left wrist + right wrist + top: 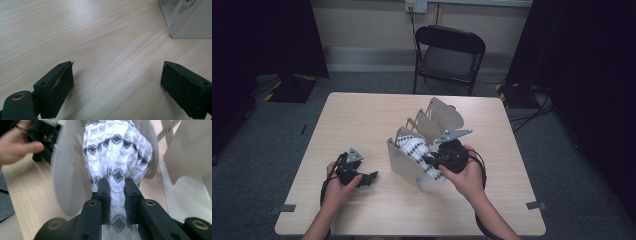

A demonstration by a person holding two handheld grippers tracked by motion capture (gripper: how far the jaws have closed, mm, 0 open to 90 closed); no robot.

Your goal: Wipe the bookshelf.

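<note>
We see the right gripper [432, 161] at the centre of the high view, its jaws clamped on a white cloth [418, 151] with a black diamond pattern. In the right gripper view the cloth [117, 152] bunches up above the jaws at the top middle of the frame, a narrow band of it pinched between the pads. The cloth sits in the front slot of a grey rack [404, 162] of upright panels, which stands mid-counter [362, 115]. The left gripper [371, 177] rests low on the counter at lower left of the high view, apart from the rack. In the left gripper view its jaws stand wide with bare wood between them; the rack's corner [190, 22] shows at upper right.
</note>
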